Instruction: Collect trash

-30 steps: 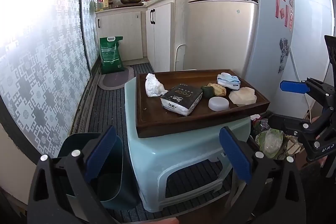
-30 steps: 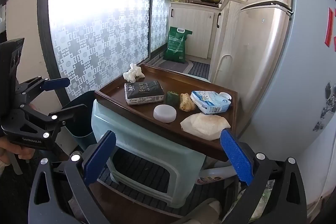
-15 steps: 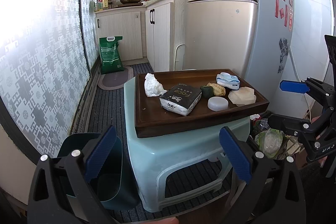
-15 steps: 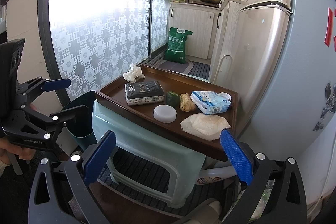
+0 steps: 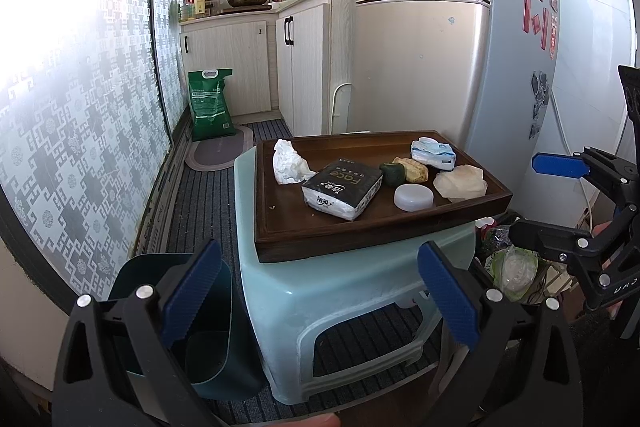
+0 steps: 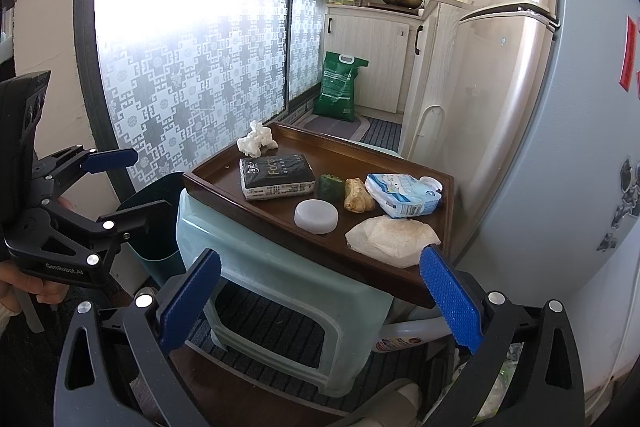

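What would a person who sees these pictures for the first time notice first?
The dark wooden tray on a pale green plastic stool, holding a black tissue pack, a crumpled white tissue and other scraps. A dark green bin stands on the floor beside the stool, and both grippers hang open before it.

The left gripper (image 5: 320, 291) hangs wide apart before the stool (image 5: 348, 291); beyond its fingers the wooden tray (image 5: 280, 227) carries a crumpled tissue (image 5: 290, 163) and a tissue pack (image 5: 342, 189), a dark bin (image 5: 208, 347) low to its left.

Tray (image 5: 280, 227) dark glossy wood; stool (image 5: 328, 291) smooth pale plastic; crumpled tissue (image 5: 289, 163) matt paper
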{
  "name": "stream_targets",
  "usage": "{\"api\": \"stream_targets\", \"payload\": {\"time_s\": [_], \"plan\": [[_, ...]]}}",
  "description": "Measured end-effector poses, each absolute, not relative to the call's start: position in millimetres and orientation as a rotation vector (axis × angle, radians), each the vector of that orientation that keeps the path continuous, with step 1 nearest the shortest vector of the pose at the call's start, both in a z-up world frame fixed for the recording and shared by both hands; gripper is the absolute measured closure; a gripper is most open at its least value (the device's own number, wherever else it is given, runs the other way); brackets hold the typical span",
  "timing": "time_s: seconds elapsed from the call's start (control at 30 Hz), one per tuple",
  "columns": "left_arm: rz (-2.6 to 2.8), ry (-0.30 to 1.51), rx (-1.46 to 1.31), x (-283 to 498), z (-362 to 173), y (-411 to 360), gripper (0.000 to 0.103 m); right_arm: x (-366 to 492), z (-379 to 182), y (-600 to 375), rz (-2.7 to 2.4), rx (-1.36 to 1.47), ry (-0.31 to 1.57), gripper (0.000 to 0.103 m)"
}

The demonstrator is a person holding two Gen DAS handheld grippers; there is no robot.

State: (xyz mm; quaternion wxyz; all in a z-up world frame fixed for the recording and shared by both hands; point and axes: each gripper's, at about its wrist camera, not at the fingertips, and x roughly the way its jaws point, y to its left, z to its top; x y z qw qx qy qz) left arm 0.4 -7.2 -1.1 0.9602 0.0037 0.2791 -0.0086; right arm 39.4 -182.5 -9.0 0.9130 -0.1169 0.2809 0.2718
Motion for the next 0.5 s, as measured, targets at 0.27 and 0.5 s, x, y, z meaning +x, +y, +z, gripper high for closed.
{"api": "stream_targets", "payload": {"time_s": [0.27,0.5], "plan": [[-0.018,0.566,0.009,0.8,-2.1,-8.1,0.003,39.4,-9.5,-183.1,0.559,-0.241,0.577,0.003],[-0.018,0.566,0.01,1.1,-2.2,-8.6,0.003,39.4,-9.3,-183.1,0.559,-0.242,0.577,0.003]]}}
